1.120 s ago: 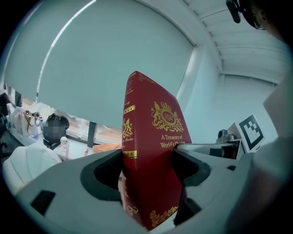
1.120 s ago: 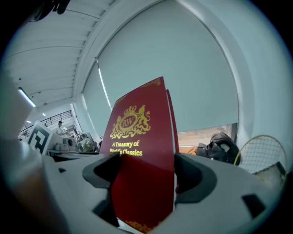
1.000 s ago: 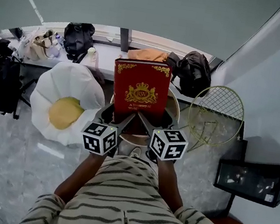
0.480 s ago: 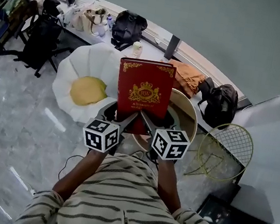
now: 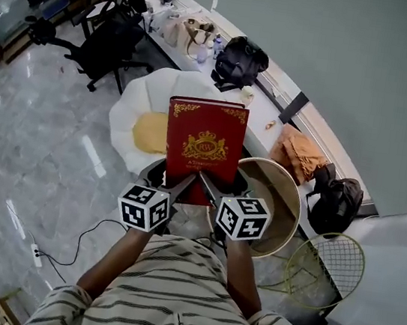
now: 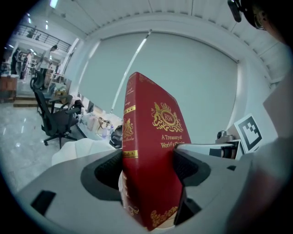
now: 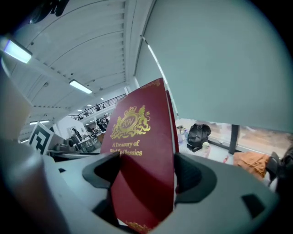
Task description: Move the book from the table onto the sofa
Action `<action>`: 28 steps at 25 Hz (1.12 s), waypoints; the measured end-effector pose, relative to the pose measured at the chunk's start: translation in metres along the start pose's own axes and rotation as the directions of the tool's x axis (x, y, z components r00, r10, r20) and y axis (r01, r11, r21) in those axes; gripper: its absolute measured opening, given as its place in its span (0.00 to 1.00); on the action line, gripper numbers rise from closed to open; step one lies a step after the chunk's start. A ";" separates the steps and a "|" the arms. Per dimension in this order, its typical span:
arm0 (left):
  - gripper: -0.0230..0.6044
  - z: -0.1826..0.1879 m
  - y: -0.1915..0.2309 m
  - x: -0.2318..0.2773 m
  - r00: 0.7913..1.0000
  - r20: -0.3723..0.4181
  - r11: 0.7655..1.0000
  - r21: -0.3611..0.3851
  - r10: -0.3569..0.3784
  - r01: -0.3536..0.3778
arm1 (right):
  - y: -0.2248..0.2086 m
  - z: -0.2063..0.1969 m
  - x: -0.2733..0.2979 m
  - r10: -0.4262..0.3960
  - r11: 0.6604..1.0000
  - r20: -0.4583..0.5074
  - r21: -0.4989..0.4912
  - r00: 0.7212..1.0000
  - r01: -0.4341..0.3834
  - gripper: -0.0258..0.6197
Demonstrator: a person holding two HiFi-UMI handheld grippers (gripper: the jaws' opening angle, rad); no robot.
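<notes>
A: Starting at the jaws?

B: Closed hard, both of them. Pinching the book by its bottom edge: near the spine corner in the left gripper, near the fore-edge corner in the right gripper.

A: And just changed?

B: Not the grip. Swung round instead: finding the white sofa at 11 o'clock now, right behind the book's upper half, no longer out at 9 o'clock. Leaving the round table off at 4 o'clock.

A: Meaning?

B: Probably past the lift and in mid-carry, turning to face the sofa. Not yet set down.

A: Pointing where?

B: Held in the air before the chest, front cover up toward the head camera. Runs lengthwise from 6 to 12 o'clock, top edge at 12, spine at 9.
</notes>
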State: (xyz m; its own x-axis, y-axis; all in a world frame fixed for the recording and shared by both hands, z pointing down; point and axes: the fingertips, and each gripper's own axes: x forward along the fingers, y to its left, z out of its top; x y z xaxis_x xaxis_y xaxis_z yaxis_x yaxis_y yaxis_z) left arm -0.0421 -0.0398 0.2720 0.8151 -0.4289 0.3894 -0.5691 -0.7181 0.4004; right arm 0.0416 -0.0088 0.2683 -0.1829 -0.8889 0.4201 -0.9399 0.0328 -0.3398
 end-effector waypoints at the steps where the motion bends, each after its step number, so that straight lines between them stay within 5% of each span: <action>1: 0.59 0.003 0.010 -0.003 1.000 0.005 1.000 -0.013 0.017 -0.017 | 0.007 0.002 0.010 0.015 1.000 -0.011 -0.009 1.000 -0.015 0.63; 14: 0.59 0.015 0.136 -0.032 0.993 0.041 0.984 -0.143 0.111 -0.104 | 0.081 0.000 0.122 0.092 0.992 -0.090 -0.079 0.992 -0.099 0.63; 28: 0.59 0.034 0.232 -0.039 0.991 0.040 0.971 -0.205 0.131 -0.120 | 0.126 0.007 0.211 0.103 0.986 -0.146 -0.115 0.984 -0.120 0.63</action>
State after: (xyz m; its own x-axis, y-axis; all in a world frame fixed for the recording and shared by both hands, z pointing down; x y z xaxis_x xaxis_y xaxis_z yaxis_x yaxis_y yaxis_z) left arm -0.2020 -0.2083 0.3209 0.7375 -0.5403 0.4052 -0.6726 -0.5336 0.5127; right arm -0.1140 -0.1955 0.3087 -0.3185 -0.8045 0.5014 -0.9381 0.1916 -0.2885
